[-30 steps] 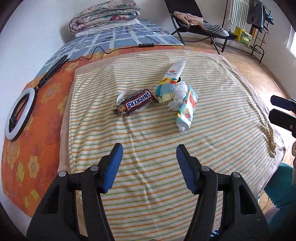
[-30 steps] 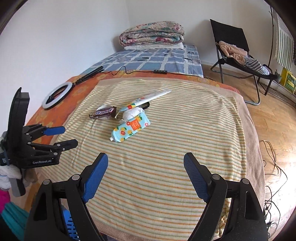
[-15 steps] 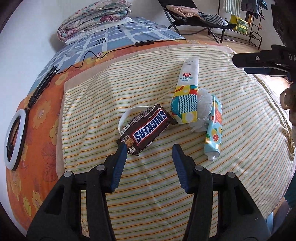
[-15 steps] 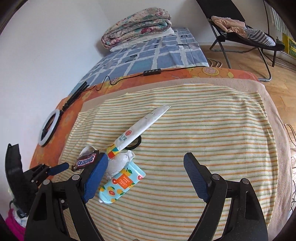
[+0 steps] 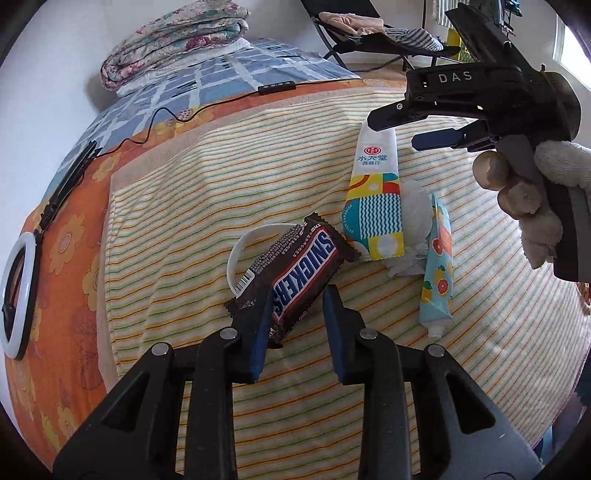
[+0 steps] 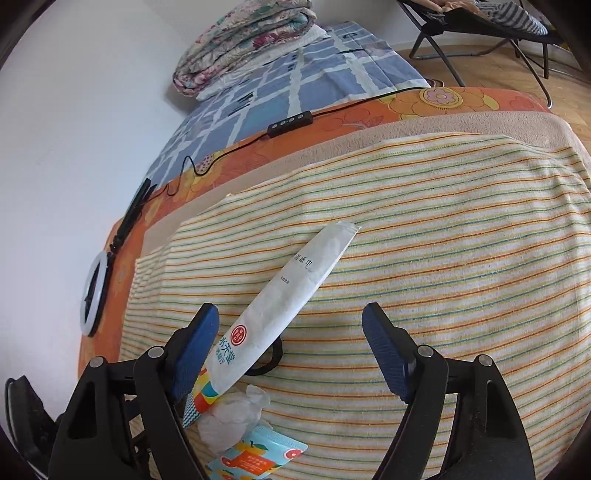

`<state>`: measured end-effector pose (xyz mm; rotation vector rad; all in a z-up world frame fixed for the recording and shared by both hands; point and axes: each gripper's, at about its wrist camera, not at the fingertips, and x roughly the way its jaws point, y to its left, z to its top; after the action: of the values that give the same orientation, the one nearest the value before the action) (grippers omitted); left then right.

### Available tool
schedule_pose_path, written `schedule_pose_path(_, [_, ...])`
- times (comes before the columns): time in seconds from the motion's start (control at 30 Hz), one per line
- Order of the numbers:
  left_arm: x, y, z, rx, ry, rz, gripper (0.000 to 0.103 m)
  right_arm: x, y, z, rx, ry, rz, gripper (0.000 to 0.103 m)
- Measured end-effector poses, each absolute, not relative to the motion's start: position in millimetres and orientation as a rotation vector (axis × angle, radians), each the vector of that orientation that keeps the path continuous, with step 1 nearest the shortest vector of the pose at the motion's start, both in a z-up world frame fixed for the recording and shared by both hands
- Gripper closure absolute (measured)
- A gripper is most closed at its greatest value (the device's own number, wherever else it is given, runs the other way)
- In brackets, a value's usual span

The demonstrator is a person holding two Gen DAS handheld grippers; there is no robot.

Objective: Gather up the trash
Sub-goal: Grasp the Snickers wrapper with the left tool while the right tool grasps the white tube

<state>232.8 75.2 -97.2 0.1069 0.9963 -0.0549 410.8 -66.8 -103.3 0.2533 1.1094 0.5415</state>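
A brown Snickers wrapper point(image 5: 295, 273) lies on the striped cloth point(image 5: 221, 184), partly over a white ring point(image 5: 240, 247). My left gripper point(image 5: 297, 314) is open, its jaws on either side of the wrapper's near end. A long white wet-wipe packet point(image 5: 375, 192) point(image 6: 291, 291), a crumpled tissue point(image 5: 417, 206) point(image 6: 229, 417) and an orange-print tube point(image 5: 439, 258) point(image 6: 258, 454) lie to the right. My right gripper point(image 6: 288, 354) point(image 5: 406, 129) is open above the packet, its left finger beside it.
A ring light point(image 5: 14, 291) on a stand lies at the left on the orange flowered sheet. A black cable with remote point(image 6: 290, 123) runs across the bed. Folded quilts point(image 5: 173, 40) sit at the back. A black chair point(image 6: 480, 29) stands on the wood floor.
Both grippers moved forward to the trash. The left jaws narrowed and now straddle the Snickers wrapper. The right gripper came over the wet-wipe packet.
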Motion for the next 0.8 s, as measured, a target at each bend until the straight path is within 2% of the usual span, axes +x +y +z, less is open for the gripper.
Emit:
schedule_pose_path(0.1, [230.7, 76.5, -97.1, 0.093, 0.997, -0.067, 0.088, 417.8, -66.2, -111.4, 0.284, 1.126, 0.535, 0.032])
schedule_pose_path(0.2, [229.2, 75.9, -97.8, 0.095, 0.996, -0.067, 0.091, 420.9, -66.7, -113.4, 0.3, 1.12, 0.529, 0.034])
schedule_pose_path(0.33, [227.4, 77.6, -96.0, 0.083, 0.986, -0.057, 0.096, 423.6, -65.7, -113.9, 0.317, 1.122, 0.529, 0.048])
schedule_pose_path(0.4, [226.8, 79.3, -94.0, 0.075, 0.977, -0.048, 0.097, 424.9, -64.9, -115.2, 0.33, 1.133, 0.535, 0.058])
schedule_pose_path(0.47, [225.8, 81.0, -92.0, 0.065, 0.968, -0.041, 0.098, 425.3, -64.5, -117.1, 0.355, 1.146, 0.554, 0.086])
schedule_pose_path(0.57, [223.4, 82.8, -88.1, 0.064, 0.956, -0.034, 0.1, 423.9, -65.8, -116.5, 0.402, 1.146, 0.576, 0.092])
schedule_pose_path(0.8, [216.4, 87.7, -77.1, 0.043, 0.934, -0.022, 0.101, 409.4, -65.4, -91.6, 0.399, 1.079, 0.617, 0.097])
